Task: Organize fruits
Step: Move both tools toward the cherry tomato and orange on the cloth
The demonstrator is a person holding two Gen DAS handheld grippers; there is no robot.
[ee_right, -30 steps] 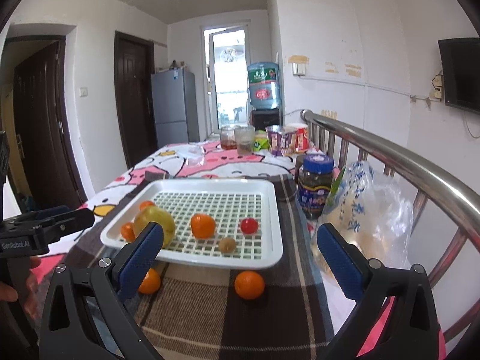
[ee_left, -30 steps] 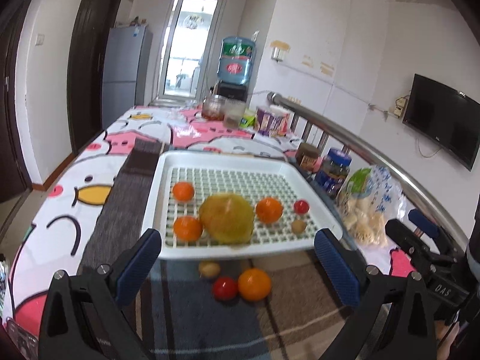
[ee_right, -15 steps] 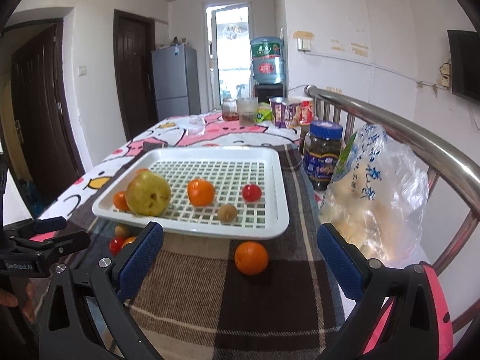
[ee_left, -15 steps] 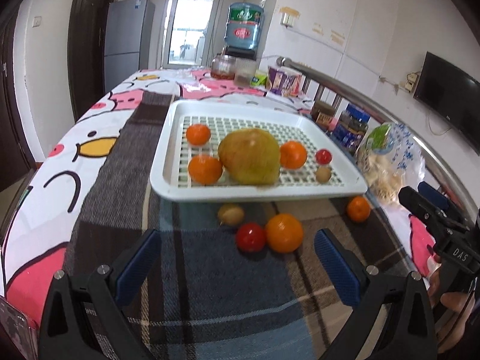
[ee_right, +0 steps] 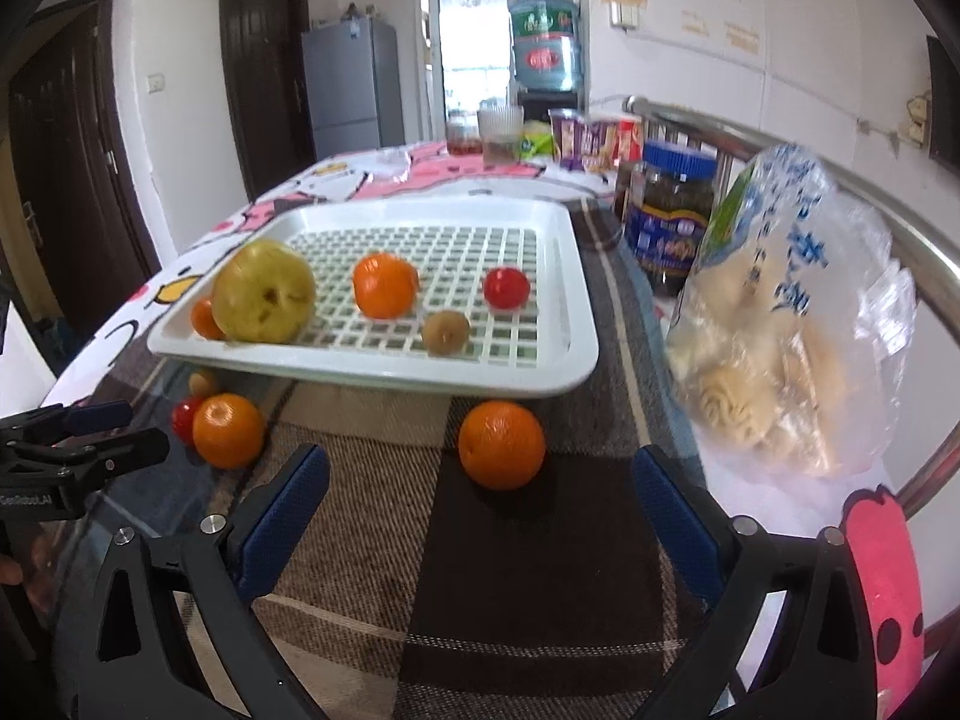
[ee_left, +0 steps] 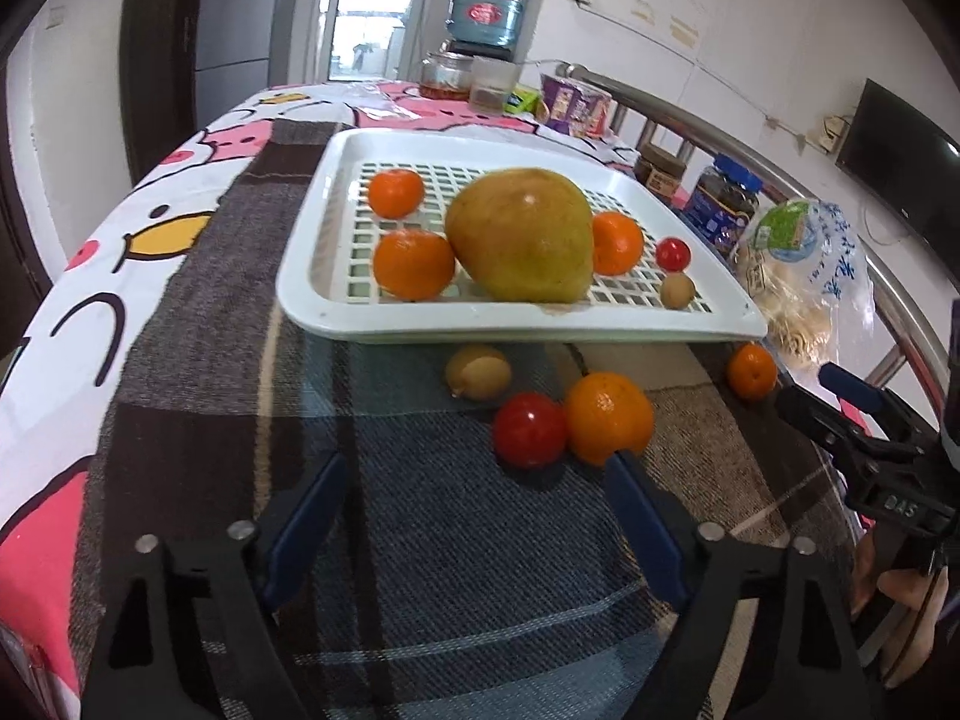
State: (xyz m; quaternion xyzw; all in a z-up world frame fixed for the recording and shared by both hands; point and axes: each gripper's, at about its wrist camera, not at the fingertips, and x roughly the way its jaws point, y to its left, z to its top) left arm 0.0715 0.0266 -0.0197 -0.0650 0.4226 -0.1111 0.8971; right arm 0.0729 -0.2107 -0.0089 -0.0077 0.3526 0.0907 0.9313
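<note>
A white slotted tray (ee_left: 336, 222) (ee_right: 576, 324) holds a big yellow-green fruit (ee_left: 522, 234) (ee_right: 264, 291), several oranges, a red tomato (ee_left: 672, 253) (ee_right: 507, 287) and a small brown fruit (ee_right: 445, 331). On the cloth before it lie a brown fruit (ee_left: 478, 371), a red tomato (ee_left: 530, 429), an orange (ee_left: 609, 417) (ee_right: 228, 429) and a lone orange (ee_left: 751, 369) (ee_right: 501, 444). My left gripper (ee_left: 477, 516) is open, just short of the tomato. My right gripper (ee_right: 480, 507) is open, just short of the lone orange.
A bag of buns (ee_right: 780, 324) and jars (ee_right: 672, 219) stand right of the tray by a metal rail (ee_right: 840, 192). Cups and packets (ee_left: 492, 84) sit at the table's far end. The table edge falls off on the left.
Both grippers have moved down and forward toward the loose fruit in front of the tray. Both stay open; no fruit has moved.
</note>
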